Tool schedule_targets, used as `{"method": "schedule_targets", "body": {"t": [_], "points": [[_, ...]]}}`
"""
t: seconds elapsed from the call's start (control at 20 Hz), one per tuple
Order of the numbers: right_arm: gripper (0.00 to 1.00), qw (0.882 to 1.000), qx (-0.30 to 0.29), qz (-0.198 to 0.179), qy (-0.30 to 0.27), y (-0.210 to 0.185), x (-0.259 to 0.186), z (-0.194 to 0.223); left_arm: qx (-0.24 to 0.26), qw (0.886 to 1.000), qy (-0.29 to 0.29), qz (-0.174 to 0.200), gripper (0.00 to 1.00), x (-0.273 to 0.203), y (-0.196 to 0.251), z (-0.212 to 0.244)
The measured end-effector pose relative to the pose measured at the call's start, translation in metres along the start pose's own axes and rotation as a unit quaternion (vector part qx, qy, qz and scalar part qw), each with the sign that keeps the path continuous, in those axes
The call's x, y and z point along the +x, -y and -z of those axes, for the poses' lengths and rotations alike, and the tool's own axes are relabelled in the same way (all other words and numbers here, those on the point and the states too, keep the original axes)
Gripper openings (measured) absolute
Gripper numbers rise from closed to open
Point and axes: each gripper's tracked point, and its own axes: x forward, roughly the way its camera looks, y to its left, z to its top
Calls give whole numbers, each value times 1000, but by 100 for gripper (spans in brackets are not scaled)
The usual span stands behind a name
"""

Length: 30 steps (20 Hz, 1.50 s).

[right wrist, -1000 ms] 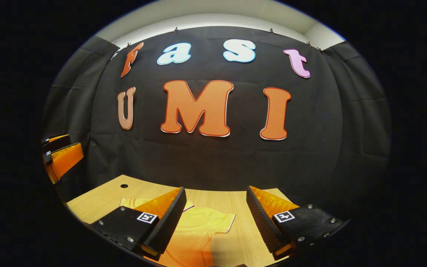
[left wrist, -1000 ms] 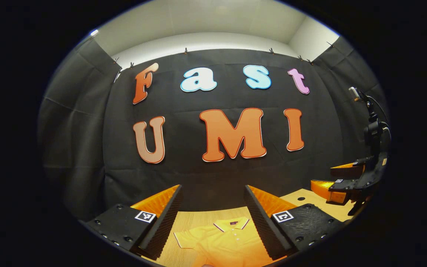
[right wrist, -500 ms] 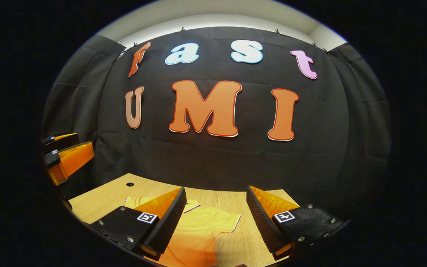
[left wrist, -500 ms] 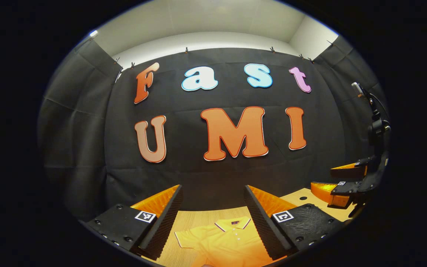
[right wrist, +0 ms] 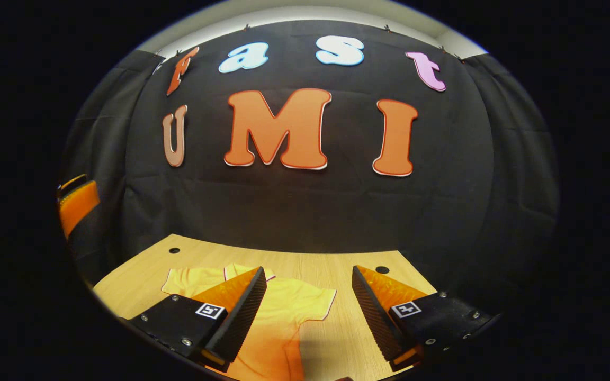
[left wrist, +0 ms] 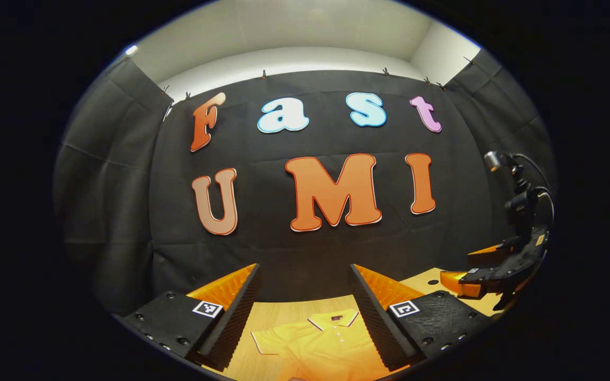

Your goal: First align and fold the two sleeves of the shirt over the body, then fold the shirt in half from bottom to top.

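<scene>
In the left gripper view, my left gripper (left wrist: 305, 307) sits at the bottom of the frame with its jaws spread wide and nothing between them. Just past the fingers, low in the middle of the frame, the shirt (left wrist: 320, 346) lies flat on the table (left wrist: 284, 312), collar toward the far side and one short sleeve spread out to the lower left. My fingers hang above it, not touching the cloth. Farther off, at the right edge of the frame, my right gripper (left wrist: 474, 272) hovers over the table's far corner, its two fingers apart, with a cable looping up behind it.

In the right gripper view, my right gripper (right wrist: 307, 307) fills the bottom of the frame, jaws released and empty. Between and behind the fingers the shirt (right wrist: 284, 307) spreads across the lower middle of the frame, one sleeve reaching right between my fingers and the other showing to the left of my left finger. The table (right wrist: 347, 264) runs beyond it, with a small round hole near each far corner. At the left edge of the frame, part of my left gripper (right wrist: 74, 203) shows; from here I cannot tell how its jaws stand. Behind everything hangs the black wall (right wrist: 305, 211).
</scene>
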Motion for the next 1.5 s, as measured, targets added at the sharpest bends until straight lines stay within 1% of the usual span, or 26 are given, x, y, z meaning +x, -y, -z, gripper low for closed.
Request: {"method": "schedule_targets", "body": {"t": [0.1,0.35,0.4,0.5,0.55,0.65,0.7,0.8,0.9,0.95,1.0,1.05,1.1,1.3,1.4,1.5], "points": [[98,1000,-2,5,-26,5,17,13,5,1000,3,-9,98,-4,-5,-3],[98,995,5,-7,-104,4,59,52,17,999,2,-46,99,-15,-23,-3],[98,993,10,-9,-120,5,66,61,19,998,0,-54,98,-18,-26,-1],[98,985,26,-13,-169,8,79,82,20,997,-7,-72,99,-21,-33,1],[97,981,31,-13,-191,11,87,93,21,996,-11,-80,98,-22,-37,2],[96,974,32,-10,-226,17,103,110,23,995,-19,-97,99,-24,-44,6],[95,970,28,-10,-242,20,110,120,24,994,-22,-105,98,-27,-47,7],[93,958,21,-13,-286,22,121,140,26,992,-31,-117,99,-28,-51,12],[91,942,25,-26,-333,21,130,155,26,991,-42,-125,98,-27,-52,17],[88,934,30,-31,-354,20,134,161,26,990,-47,-128,99,-27,-53,19],[87,927,38,-36,-372,17,139,168,26,990,-52,-131,98,-28,-52,21],[84,920,45,-34,-388,17,145,173,27,989,-57,-134,98,-28,-53,21],[84,915,49,-37,-400,16,152,179,29,988,-60,-136,98,-29,-53,23],[82,884,56,-31,-464,17,172,212,31,986,-81,-143,99,-29,-52,34],[80,868,64,-22,-491,18,178,228,31,984,-94,-146,98,-28,-51,42],[80,858,62,-17,-510,18,181,238,31,983,-103,-149,99,-26,-52,48]]}}
